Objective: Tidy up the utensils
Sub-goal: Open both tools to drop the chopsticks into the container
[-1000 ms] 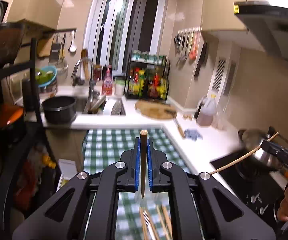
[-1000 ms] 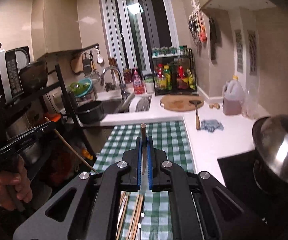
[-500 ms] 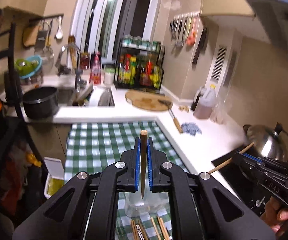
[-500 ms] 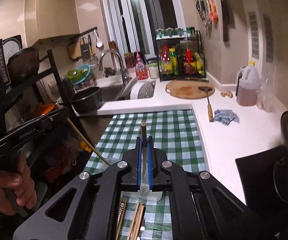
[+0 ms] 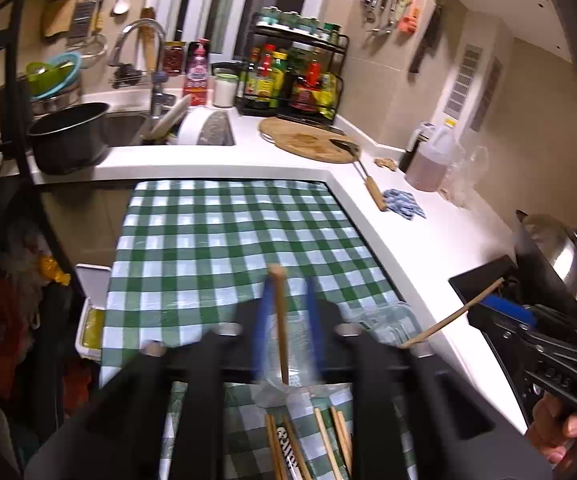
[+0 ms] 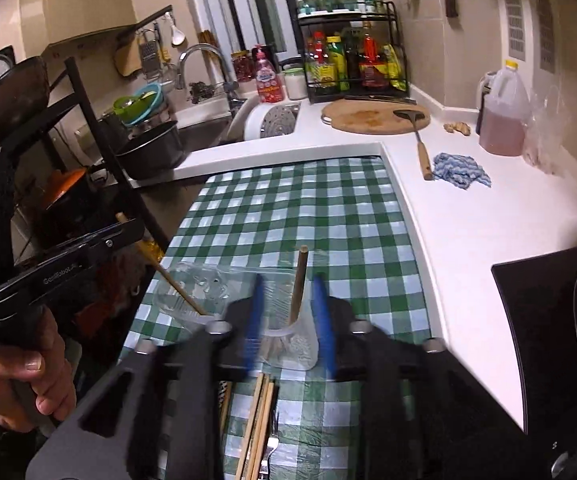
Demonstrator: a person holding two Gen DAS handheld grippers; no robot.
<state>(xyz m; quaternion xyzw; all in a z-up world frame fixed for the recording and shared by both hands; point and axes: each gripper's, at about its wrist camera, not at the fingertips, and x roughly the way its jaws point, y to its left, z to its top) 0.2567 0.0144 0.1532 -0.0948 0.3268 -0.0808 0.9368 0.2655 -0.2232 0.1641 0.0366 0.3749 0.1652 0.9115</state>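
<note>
A cramped kitchen is surrounding a surface covered in green checked cloth [image 5: 224, 240]. Two wooden chopsticks are standing in a clear plastic holder [image 6: 288, 344] on it: one chopstick [image 5: 279, 320] between the opening left tongs [image 5: 286, 332], another [image 6: 298, 284] between the opening right tongs [image 6: 288, 320], both pairs letting go. The sticks are looking light, stiff and smooth, best pinched mid-shaft. More chopsticks [image 6: 258, 420] are lying flat nearby.

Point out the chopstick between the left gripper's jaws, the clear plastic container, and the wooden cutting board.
chopstick [image 5: 279, 320]: left wrist view, mid-shaft.
clear plastic container [image 6: 192, 286]: right wrist view, left rim.
wooden cutting board [image 6: 368, 118]: right wrist view, bare centre.
</note>
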